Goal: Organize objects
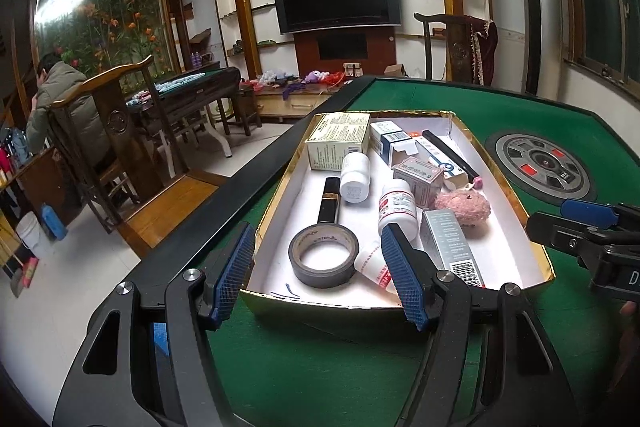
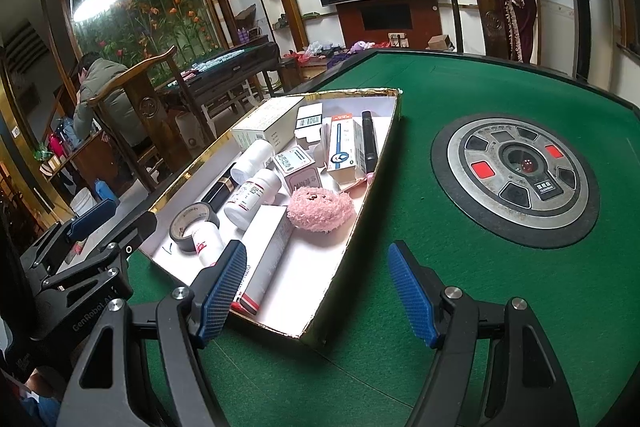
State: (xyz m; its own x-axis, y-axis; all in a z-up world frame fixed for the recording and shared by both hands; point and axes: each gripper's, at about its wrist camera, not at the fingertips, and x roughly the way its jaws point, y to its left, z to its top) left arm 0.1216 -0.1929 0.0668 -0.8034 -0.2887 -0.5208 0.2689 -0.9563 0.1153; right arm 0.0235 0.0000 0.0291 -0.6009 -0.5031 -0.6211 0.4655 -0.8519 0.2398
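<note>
Left claw (image 1: 318,273) spread apart, empty, low over near edge of shallow gold-rimmed white cardboard box (image 1: 538,259). Right claw (image 2: 318,291) likewise wide apart, empty, at box's near right corner. Box on green felt tabletop (image 2: 460,291), holding grey tape roll (image 1: 324,255), white pill bottles, pink fuzzy ball (image 2: 320,209).

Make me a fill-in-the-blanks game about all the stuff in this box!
The box sits on a table covered in ___ felt.
The fluffy ball in the box is ___.
The roll of tape lies ___ the box.
Both the left gripper and right gripper are ___.

Missing words: green; pink; inside; open
</note>
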